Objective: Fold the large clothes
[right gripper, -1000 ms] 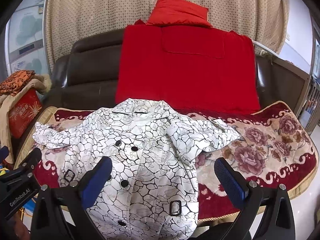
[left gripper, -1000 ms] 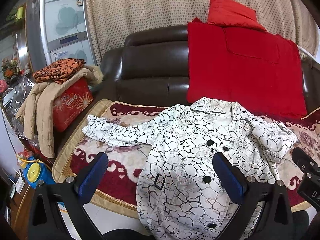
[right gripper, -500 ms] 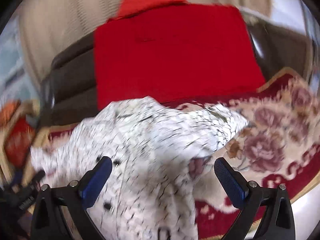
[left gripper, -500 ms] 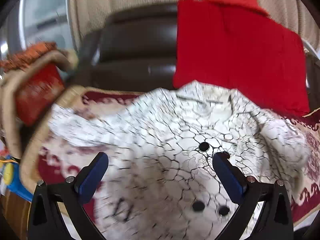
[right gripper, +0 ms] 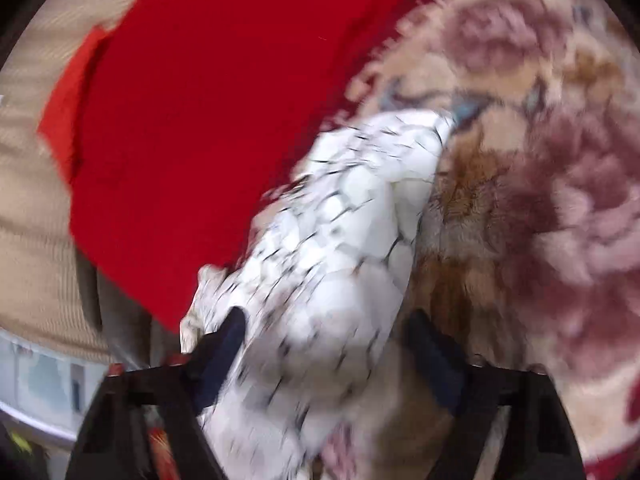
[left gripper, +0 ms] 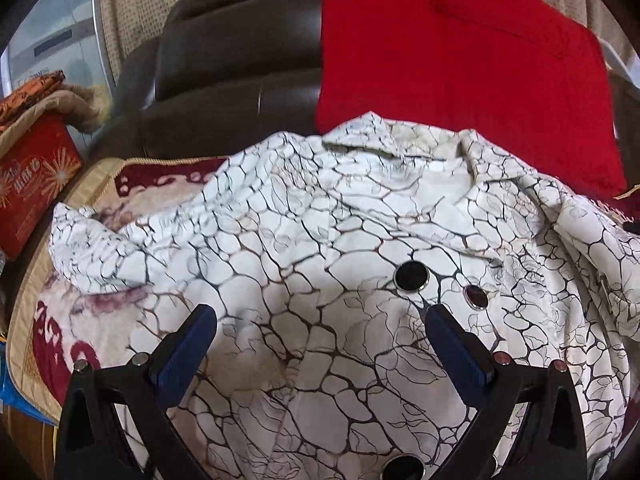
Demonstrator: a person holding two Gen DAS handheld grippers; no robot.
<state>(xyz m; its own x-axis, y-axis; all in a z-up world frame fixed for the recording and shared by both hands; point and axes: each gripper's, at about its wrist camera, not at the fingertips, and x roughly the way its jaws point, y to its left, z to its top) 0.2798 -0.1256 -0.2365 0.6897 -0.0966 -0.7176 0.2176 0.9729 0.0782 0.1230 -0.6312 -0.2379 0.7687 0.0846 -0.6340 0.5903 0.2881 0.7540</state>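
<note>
A white coat (left gripper: 312,240) with a black crackle print and black buttons lies front-up on the sofa's floral blanket (left gripper: 60,320). My left gripper (left gripper: 320,332) hovers open just above the coat's chest, nothing between its blue pads. In the blurred, rolled right wrist view, the coat's sleeve (right gripper: 340,248) runs between the fingers of my right gripper (right gripper: 328,344). Its jaws are closing around the sleeve, with a gap still showing at the right pad.
A red cushion (left gripper: 460,72) leans on the dark leather sofa back (left gripper: 224,60). A red box (left gripper: 28,184) with beige and orange clothes on it stands at the sofa's left end. The floral blanket (right gripper: 540,160) spreads right of the sleeve.
Both grippers came down close to the coat. The left now hangs over the chest buttons. The right rolled sideways and moved onto the right sleeve, its jaws narrower than before.
</note>
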